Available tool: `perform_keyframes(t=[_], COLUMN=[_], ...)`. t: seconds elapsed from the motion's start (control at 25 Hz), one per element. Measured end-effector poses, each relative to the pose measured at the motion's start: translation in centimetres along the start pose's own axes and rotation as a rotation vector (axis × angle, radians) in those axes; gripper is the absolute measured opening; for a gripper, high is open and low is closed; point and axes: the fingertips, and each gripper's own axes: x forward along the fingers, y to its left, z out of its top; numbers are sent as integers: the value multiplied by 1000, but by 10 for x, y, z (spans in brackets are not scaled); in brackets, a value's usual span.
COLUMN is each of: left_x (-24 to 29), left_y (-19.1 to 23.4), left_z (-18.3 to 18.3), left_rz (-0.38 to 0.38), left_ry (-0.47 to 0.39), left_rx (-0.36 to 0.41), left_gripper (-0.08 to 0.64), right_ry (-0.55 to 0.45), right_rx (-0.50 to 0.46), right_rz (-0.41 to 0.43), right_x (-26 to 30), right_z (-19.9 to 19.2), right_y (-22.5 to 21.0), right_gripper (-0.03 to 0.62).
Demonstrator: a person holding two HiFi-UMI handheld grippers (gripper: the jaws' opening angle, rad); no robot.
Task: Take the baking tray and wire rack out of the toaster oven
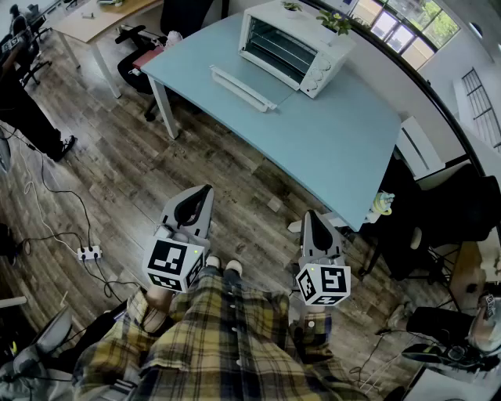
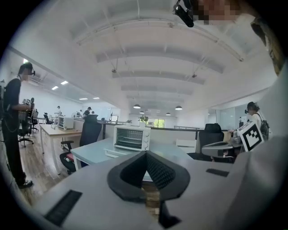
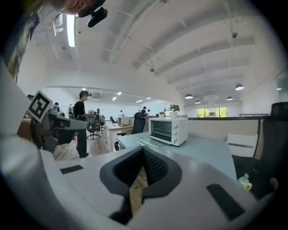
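Observation:
A white toaster oven (image 1: 291,45) stands at the far side of a light blue table (image 1: 337,141), its door (image 1: 241,88) folded down flat. A wire rack shows inside the oven (image 2: 130,137); no tray can be made out. The oven (image 3: 167,130) appears far ahead in both gripper views. My left gripper (image 1: 202,193) and right gripper (image 1: 313,218) are held close to the body over the wooden floor, well short of the table. Both are shut with nothing between the jaws.
A plant (image 1: 335,20) sits behind the oven. Office chairs (image 1: 137,47) stand at the table's left end, another desk (image 1: 94,19) beyond. A person (image 1: 23,102) stands at the left. A power strip (image 1: 88,253) and cables lie on the floor. A dark chair (image 1: 423,235) is right of the table.

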Motion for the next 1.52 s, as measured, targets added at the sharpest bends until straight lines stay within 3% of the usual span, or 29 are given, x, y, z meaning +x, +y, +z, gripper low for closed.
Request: perform_keyframes(t=[0.44,0.52,0.56,0.8,1.08,1.52], left_x=[6,7,10,27,59,145], left_y=[-16,-15,-14,7,67,220], left_z=[-8,-12,-12,-9,-8,38], left_rz=[57,66,68,90,72,-12], left_ry=[-21,-16,-14,-15,-12,-6], left_rx=[-23,-37,-42,-42,-60,-10], left_gripper=[-9,9,56,117,192,195], right_ry=[-33,-27,-25,-17,14,-3], right_rx=[81,90,93,85,76,115], right_rz=[61,91,106,158,146,47], right_x=[0,4,6,33,96,247], right_z=[-7,-8,-8,-2,2,45], right_y=[-27,-26,-25,-16,1,52], right_gripper=[18,61,82,161,216,218])
